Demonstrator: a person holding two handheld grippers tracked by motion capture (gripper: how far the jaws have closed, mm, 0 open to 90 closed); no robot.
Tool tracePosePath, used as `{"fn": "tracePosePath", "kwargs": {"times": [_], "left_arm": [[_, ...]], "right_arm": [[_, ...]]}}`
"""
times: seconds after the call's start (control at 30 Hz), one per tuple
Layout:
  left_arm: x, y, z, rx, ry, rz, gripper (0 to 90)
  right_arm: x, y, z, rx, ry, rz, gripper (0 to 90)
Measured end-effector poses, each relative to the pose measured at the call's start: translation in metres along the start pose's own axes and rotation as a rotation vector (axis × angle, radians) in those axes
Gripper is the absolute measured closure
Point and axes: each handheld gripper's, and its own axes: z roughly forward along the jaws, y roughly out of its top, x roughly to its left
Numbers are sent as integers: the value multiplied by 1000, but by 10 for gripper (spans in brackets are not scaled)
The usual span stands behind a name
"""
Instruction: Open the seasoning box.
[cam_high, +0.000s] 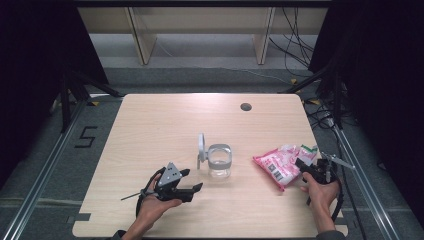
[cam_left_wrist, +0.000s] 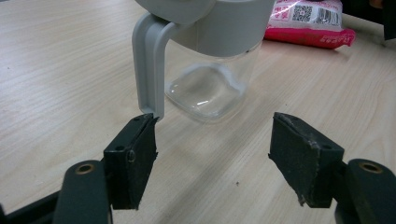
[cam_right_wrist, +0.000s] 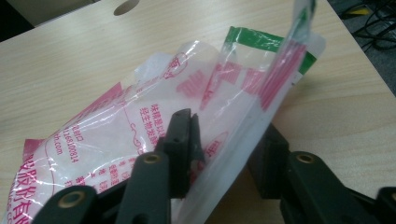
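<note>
Pink-and-white plastic bag (cam_high: 281, 165) lies on the right part of the wooden table (cam_high: 160, 130), its near right end lifted between the jaws of the right gripper (cam_high: 306, 167). In the right gripper view the bag (cam_right_wrist: 140, 126) passes between the two black jaws: one jaw stands in front of the film, the other shows behind it, blurred through the translucent plastic. The jaws are set around the bag's edge with a gap still visible between them, so whether they actually pinch the film cannot be told. The bag's upper corner, with a green band, is cut off at the top of that view, and its printed text is too small to read. A clear jar (cam_high: 219, 161) with a grey collar and an open grey lid (cam_high: 201, 145) standing upright at its left side sits near the table's centre, well apart from the bag. The left gripper (cam_high: 192, 181) rests in the person's left hand (cam_high: 152, 207) just to the near left of the jar, its jaws spread wide and holding nothing. In the left gripper view the jar (cam_left_wrist: 208, 88) is cut off at the top edge; its grey hinge arm (cam_left_wrist: 149, 65) ends just above one jaw tip, and contact there cannot be confirmed. A dark round hole (cam_high: 245, 106) marks the table's far side.
</note>
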Motion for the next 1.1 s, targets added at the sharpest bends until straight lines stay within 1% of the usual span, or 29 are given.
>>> {"fn": "tracePosePath", "kwargs": {"times": [0.03,0.1,0.13,0.17,0.2,0.27,0.3,0.33,0.37,0.4,0.43,0.5,0.53,0.57,0.6,0.63,0.67,0.7,0.73,0.8,0.83,0.87,0.9,0.93,0.97,1.0,1.03,1.07,1.1], "left_arm": [[1,0,0,0,-2,17,311],[1,0,0,0,-2,15,311],[1,0,0,-1,-2,15,311],[1,0,0,-1,-2,16,311],[0,0,0,-1,0,-8,311],[0,0,-1,9,3,0,311],[-1,0,0,-1,0,-12,311],[0,0,0,0,-1,-3,311],[0,0,0,-6,-4,4,311],[2,0,0,3,-4,26,311],[1,0,0,2,-3,22,311],[1,0,0,-1,-7,20,311],[1,0,0,4,-6,18,311],[1,0,0,4,-6,18,311],[0,0,0,5,-3,-3,311],[-1,0,0,7,-2,-3,311],[-1,0,0,6,-3,-5,311],[0,0,0,4,-3,-6,311],[0,0,0,4,-3,-6,311],[1,1,0,4,-7,12,311],[1,1,1,3,-11,15,311],[1,1,1,-2,-13,5,311],[-1,0,2,-2,-11,-23,311],[0,0,2,-1,-10,-17,311],[0,0,2,-1,-11,-18,311],[0,0,2,-2,-11,-17,311],[1,0,2,0,-11,-16,311],[0,0,2,-2,-11,-17,311],[0,0,2,4,-4,-19,311]], "right_arm": [[-2,0,3,-14,10,-18,691],[-1,1,3,-8,14,-17,704],[-1,1,3,-3,22,-27,727],[-2,2,4,-13,26,-52,753],[1,2,5,-18,23,-47,781],[2,2,5,-20,23,-55,792],[0,3,6,-24,26,-94,805],[2,3,6,-23,32,-66,818],[2,3,6,-23,38,-67,826],[1,4,6,-19,38,-81,834],[0,5,7,-30,41,-108,844],[-1,6,7,-28,42,-141,855],[4,6,6,-13,43,-101,863],[4,6,6,-13,43,-101,863],[3,6,7,-18,43,-127,866],[0,8,6,-10,48,-173,870],[2,7,7,-25,50,-146,873],[3,7,6,-35,76,-134,877],[3,7,6,-35,76,-134,877],[3,9,5,-48,82,-149,879],[4,10,2,-44,86,-153,881],[4,10,2,-44,86,-153,881],[3,10,3,-66,95,-176,882],[7,10,0,-35,90,-140,884],[6,10,1,-51,105,-152,885],[6,10,1,-51,105,-152,885],[4,11,1,-76,114,-169,886],[6,11,-2,-54,113,-157,886],[7,12,-2,-73,145,-163,887]]}}
